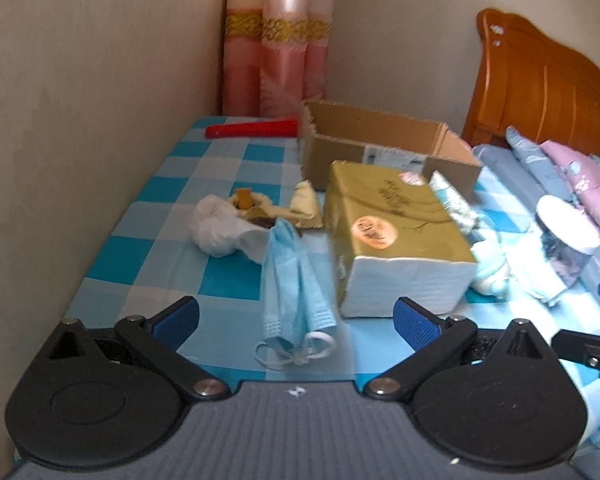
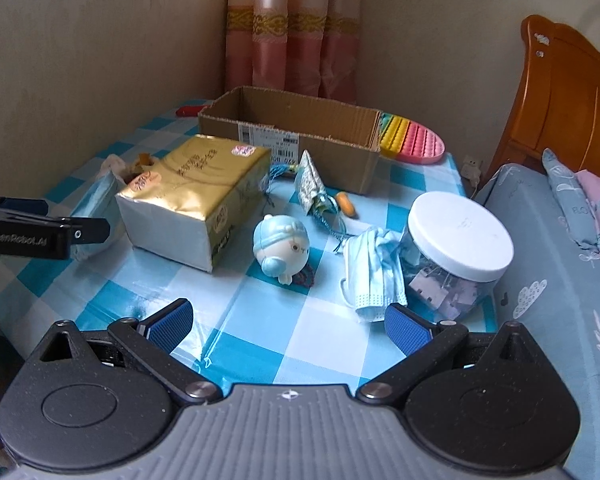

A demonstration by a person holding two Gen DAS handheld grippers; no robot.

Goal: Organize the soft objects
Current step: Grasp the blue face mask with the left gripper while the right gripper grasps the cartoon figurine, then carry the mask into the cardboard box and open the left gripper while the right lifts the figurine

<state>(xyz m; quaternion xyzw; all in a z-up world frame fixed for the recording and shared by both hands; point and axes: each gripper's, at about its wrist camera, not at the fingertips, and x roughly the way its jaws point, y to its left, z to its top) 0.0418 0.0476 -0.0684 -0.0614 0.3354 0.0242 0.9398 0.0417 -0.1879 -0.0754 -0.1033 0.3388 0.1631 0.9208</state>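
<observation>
In the left wrist view my left gripper (image 1: 296, 318) is open and empty, with a folded blue face mask (image 1: 292, 280) lying on the checked cloth between its fingers. Behind the mask lie a white plush with yellow bits (image 1: 228, 226) and a gold tissue pack (image 1: 396, 236). In the right wrist view my right gripper (image 2: 288, 326) is open and empty above the cloth. A blue plush toy (image 2: 282, 248) lies ahead of it, a second crumpled blue mask (image 2: 374, 276) is by its right finger, and an open cardboard box (image 2: 300, 136) stands at the back.
A plastic jar with a white lid (image 2: 458, 240) stands right of the second mask. A rainbow pop-it pad (image 2: 412, 140) lies behind the box. A red object (image 1: 252, 128) lies by the wall. A bed with pillows (image 2: 572, 216) and wooden headboard (image 1: 540, 92) borders the table's right.
</observation>
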